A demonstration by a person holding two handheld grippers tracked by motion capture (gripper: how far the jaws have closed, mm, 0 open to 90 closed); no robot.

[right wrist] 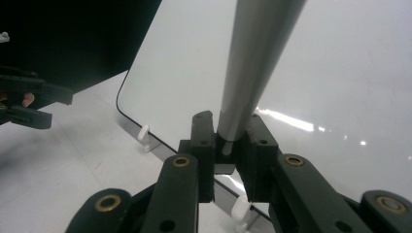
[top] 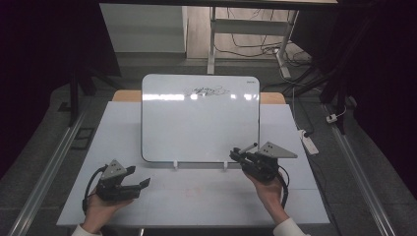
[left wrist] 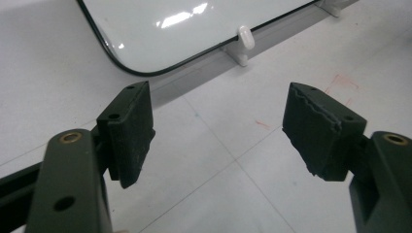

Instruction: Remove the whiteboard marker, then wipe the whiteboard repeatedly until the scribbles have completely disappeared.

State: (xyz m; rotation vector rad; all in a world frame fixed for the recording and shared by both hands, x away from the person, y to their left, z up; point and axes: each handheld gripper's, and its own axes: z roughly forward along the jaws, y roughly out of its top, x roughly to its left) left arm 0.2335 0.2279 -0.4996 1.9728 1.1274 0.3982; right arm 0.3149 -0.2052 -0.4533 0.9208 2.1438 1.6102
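While the right gripper (top: pixel 242 153) pinches a grey marker (right wrist: pixel 252 63) at lower right of the whiteboard (top: pixel 196 123) mid-frame, and the left gripper (top: pixel 142 183) sits spread and empty lower left, keep the tip square to the board, pressure light.

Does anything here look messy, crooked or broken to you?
Nothing looks broken or askew. The whiteboard stands propped on its white clips, with a scribble near its top edge. Faint red marks stain the table in front of it. The right tongs grip a grey marker; the left tongs are open.
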